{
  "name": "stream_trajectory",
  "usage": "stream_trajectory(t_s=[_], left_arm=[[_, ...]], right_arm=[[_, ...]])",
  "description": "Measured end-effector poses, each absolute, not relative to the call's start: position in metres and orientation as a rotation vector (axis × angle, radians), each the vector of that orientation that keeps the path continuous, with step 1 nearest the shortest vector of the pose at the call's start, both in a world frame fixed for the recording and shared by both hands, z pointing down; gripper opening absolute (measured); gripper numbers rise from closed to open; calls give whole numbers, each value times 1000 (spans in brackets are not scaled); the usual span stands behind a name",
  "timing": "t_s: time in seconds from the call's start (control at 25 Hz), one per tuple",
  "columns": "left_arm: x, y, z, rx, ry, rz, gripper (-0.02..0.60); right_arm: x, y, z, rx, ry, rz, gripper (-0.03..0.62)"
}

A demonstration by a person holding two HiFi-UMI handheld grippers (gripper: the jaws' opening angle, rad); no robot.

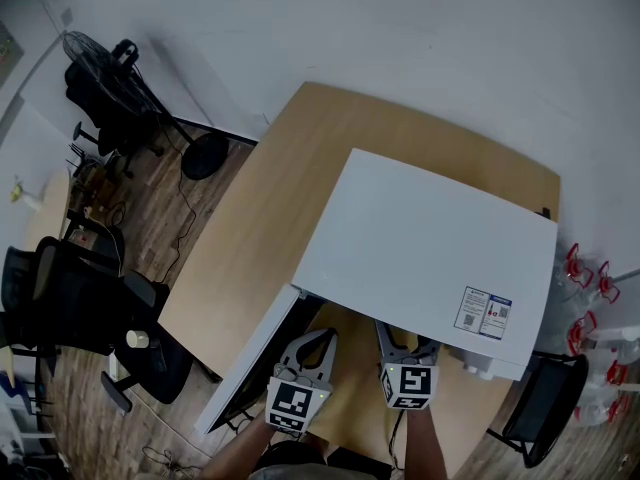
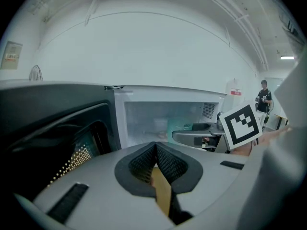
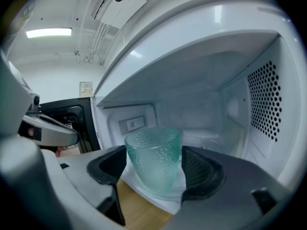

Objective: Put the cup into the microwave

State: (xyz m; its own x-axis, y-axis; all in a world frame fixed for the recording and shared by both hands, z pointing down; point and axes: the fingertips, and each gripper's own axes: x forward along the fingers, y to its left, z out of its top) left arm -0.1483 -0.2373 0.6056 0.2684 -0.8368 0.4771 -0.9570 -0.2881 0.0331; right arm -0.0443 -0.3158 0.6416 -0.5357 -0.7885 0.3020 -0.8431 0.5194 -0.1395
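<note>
- Wooden desk carries a white microwave along its right edge, door open.
- Right gripper: fingers grasping the teal cup at the cavity mouth.
- Left gripper: fingers clenched, nothing between them.

The cup is translucent green glass, pebbled outside. The microwave shell is smooth white, faintly glossy. The tabletop is matt pale wood. The right tongs carry black cross-hatched pads.

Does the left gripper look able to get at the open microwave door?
Probably yes: the microwave door stands just left of the left gripper, nothing between them, though its jaws are together.
</note>
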Motion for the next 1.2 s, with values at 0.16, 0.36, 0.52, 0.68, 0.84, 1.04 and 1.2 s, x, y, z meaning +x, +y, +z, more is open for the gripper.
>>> stream_trajectory(t_s=[0.16,0.36,0.52,0.68,0.84,1.04,1.2], left_arm=[[-149,-235,603,2233,-1645,538,23],[-149,-232,597,2242,-1655,532,23],[-147,-230,588,2260,-1657,521,23],[-144,-226,577,2286,-1659,509,23],[-139,-219,564,2320,-1661,487,23],[-132,-208,544,2375,-1649,462,23],[-127,-195,532,2410,-1638,443,23]], right_arm=[[-43,-314,639,1404,-2556,398,348],[-40,-311,632,1415,-2556,392,348],[-38,-304,624,1420,-2558,379,348],[-33,-296,613,1430,-2554,363,348],[-25,-284,600,1455,-2560,353,348],[-12,-264,583,1496,-2545,352,347],[1,-245,564,1544,-2539,335,336]])
